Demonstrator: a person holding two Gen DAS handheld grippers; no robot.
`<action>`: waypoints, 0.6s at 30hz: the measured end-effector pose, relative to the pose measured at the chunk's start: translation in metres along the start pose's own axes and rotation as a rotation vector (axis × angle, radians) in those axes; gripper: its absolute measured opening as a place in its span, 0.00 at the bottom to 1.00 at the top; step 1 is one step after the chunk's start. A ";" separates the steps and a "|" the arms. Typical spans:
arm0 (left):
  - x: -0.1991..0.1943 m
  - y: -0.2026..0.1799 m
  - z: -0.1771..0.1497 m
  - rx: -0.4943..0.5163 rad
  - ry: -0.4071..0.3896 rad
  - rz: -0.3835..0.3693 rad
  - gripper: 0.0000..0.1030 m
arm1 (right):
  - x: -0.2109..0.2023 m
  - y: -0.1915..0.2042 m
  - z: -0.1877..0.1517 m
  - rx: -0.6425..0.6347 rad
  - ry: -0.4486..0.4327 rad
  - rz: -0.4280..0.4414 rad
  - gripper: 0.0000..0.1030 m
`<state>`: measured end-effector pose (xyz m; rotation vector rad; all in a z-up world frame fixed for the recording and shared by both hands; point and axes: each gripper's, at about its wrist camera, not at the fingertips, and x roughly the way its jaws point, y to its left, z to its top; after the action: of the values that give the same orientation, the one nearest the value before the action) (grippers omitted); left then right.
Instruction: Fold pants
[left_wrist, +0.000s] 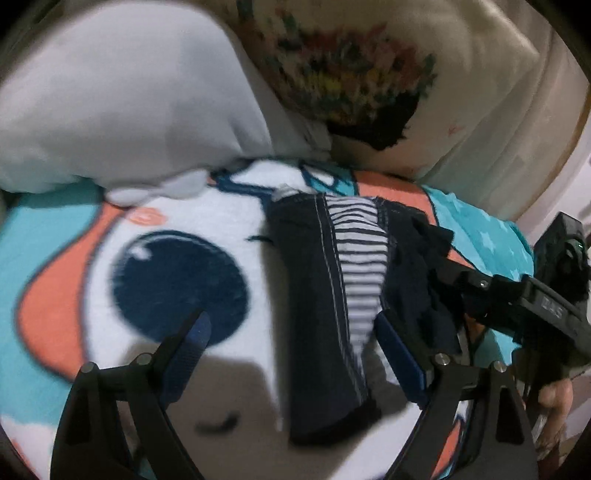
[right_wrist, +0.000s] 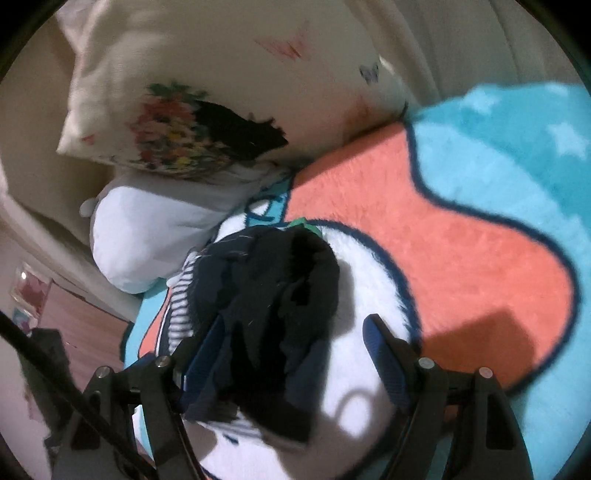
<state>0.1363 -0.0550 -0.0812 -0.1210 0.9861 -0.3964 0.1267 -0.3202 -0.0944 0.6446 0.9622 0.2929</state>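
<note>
Dark navy pants (left_wrist: 314, 295) with a striped lining (left_wrist: 360, 266) lie bunched in a narrow strip on a cartoon-print blanket (left_wrist: 110, 229). My left gripper (left_wrist: 291, 332) is open, its blue-padded fingers (left_wrist: 192, 354) spread on either side of the pants' near end. In the right wrist view the pants (right_wrist: 266, 317) lie as a dark heap between the fingers of my right gripper (right_wrist: 291, 332), which is open; its left pad (right_wrist: 205, 354) touches the cloth. The right gripper also shows in the left wrist view (left_wrist: 517, 302), reaching into the pants' right side.
A white pillow (left_wrist: 122, 96) and a floral pillow (left_wrist: 351, 74) lie at the head of the bed, just beyond the pants. The blanket's orange and turquoise areas (right_wrist: 461, 229) spread to the right. A wall and wooden furniture (right_wrist: 74, 325) are at the left.
</note>
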 end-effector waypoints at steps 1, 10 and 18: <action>0.008 -0.001 0.002 -0.010 0.013 -0.024 0.87 | 0.003 0.001 0.002 -0.007 -0.012 0.006 0.79; 0.008 -0.025 0.009 -0.010 -0.022 -0.063 0.40 | 0.002 0.035 0.012 -0.139 -0.009 0.041 0.33; 0.022 -0.016 0.009 -0.047 -0.010 0.006 0.63 | 0.009 0.026 0.014 -0.097 -0.016 0.002 0.39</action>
<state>0.1504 -0.0788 -0.0892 -0.1630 0.9858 -0.3671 0.1449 -0.3012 -0.0786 0.5583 0.9260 0.3340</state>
